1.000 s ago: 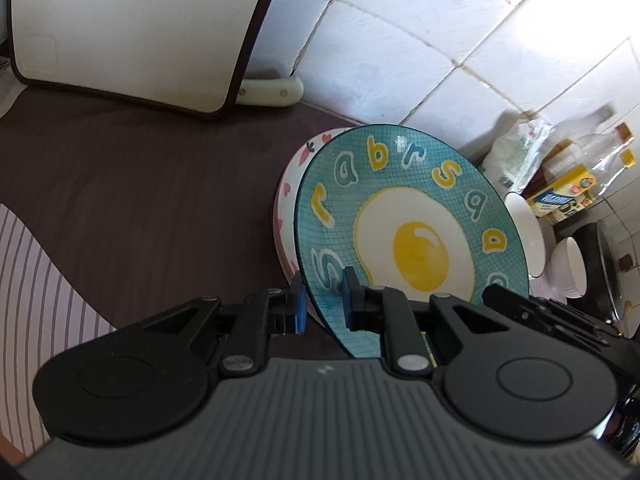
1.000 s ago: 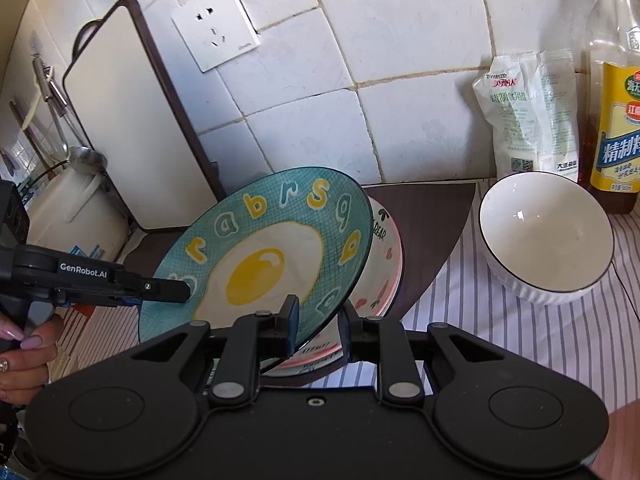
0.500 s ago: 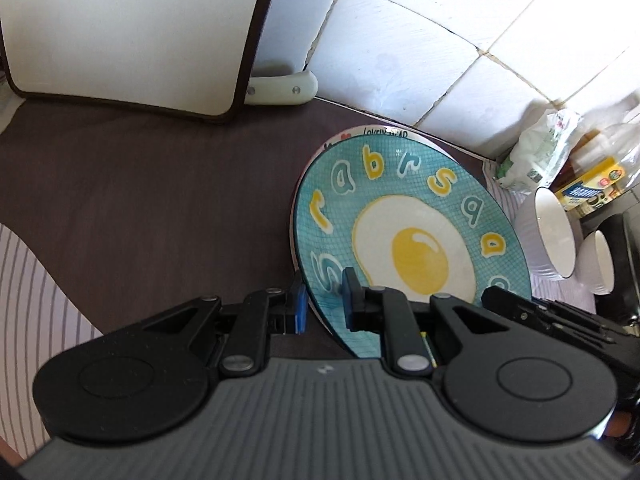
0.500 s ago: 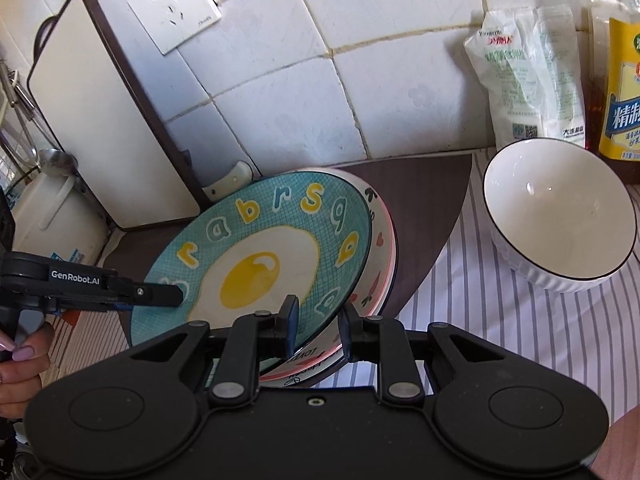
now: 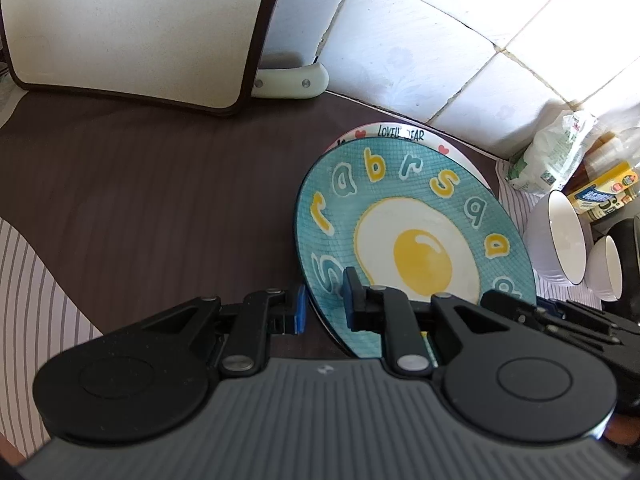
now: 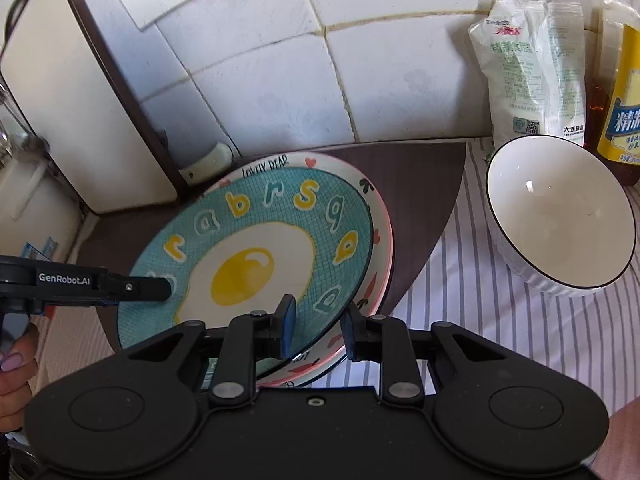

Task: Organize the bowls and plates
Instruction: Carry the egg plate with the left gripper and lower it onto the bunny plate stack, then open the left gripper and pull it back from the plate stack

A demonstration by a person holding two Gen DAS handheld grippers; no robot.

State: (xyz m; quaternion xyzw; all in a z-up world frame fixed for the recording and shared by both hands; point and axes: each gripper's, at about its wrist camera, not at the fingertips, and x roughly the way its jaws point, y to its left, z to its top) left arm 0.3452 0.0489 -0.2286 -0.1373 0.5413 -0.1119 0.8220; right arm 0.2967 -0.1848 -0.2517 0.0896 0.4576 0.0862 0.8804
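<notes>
Both plates had come down since a second earlier: the steep tilt was gone, and the teal egg plate [image 6: 256,256] now lay nearly level, nested on the pink-rimmed plate [image 6: 380,216] over the dark brown mat [image 5: 160,200], near the tiled wall [image 6: 280,92]. More of the lower plate's lettered rim showed at the far side than before.

Beyond the mat, on the striped cloth [image 6: 500,320], a white bowl [image 6: 560,216] stood well apart from the stack on the right side, and the left wrist view showed a second white bowl [image 5: 610,268] just beside it. A cutting board [image 5: 132,28] leaned on the wall behind.

The left gripper [image 5: 324,304] straddled the near-left edge of the stack, its fingers clamped across both rims as far as the view showed. The right gripper [image 6: 316,328] did the same at the near-right edge, one pad [image 6: 287,330] over the egg plate's face and the other under the pink rim, gripping the pair.

Judging from this, the set-down looked almost finished. The stack lay directly ahead of both grippers, between them, neither clearly nearer. Letting go would call for parting the fingers and drawing each tool straight back along its own axis, so the rims were not dragged across the mat.
</notes>
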